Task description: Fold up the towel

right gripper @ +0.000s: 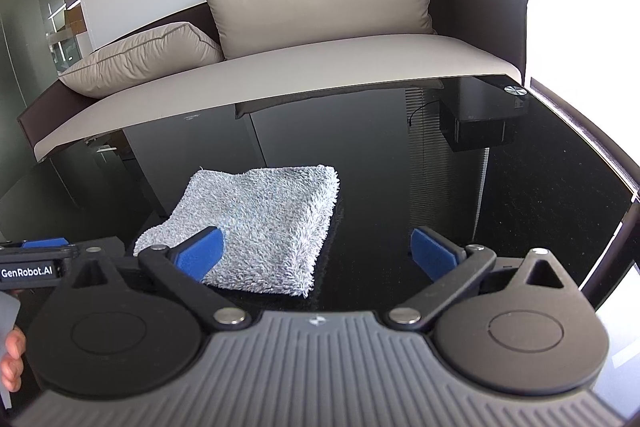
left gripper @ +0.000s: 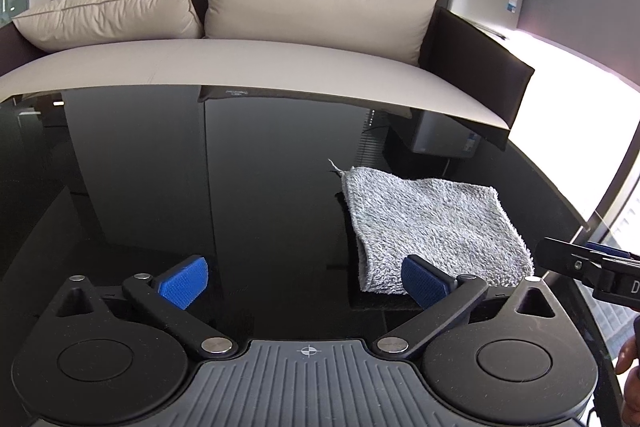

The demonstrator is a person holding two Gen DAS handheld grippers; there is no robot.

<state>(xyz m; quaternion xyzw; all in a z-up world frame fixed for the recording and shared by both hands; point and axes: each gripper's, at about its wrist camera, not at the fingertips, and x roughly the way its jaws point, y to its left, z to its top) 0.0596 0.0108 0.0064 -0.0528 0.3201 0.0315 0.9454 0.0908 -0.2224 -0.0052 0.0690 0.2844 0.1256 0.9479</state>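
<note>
Lying folded on black table (right gripper: 520, 187): towel (right gripper: 256, 223); sofa (left gripper: 280, 63) behind; left gripper (left gripper: 306, 279), right gripper (right gripper: 316, 255) released.

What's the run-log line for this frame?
towel: folded, flat on black table | left gripper: open, empty | right gripper: open, empty | sofa: behind table

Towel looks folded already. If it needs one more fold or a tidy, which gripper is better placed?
Either; slight edge to the right gripper. The towel lies under its left pad, jaws open. The left gripper is open too, its right pad at the towel's near corner.
</note>
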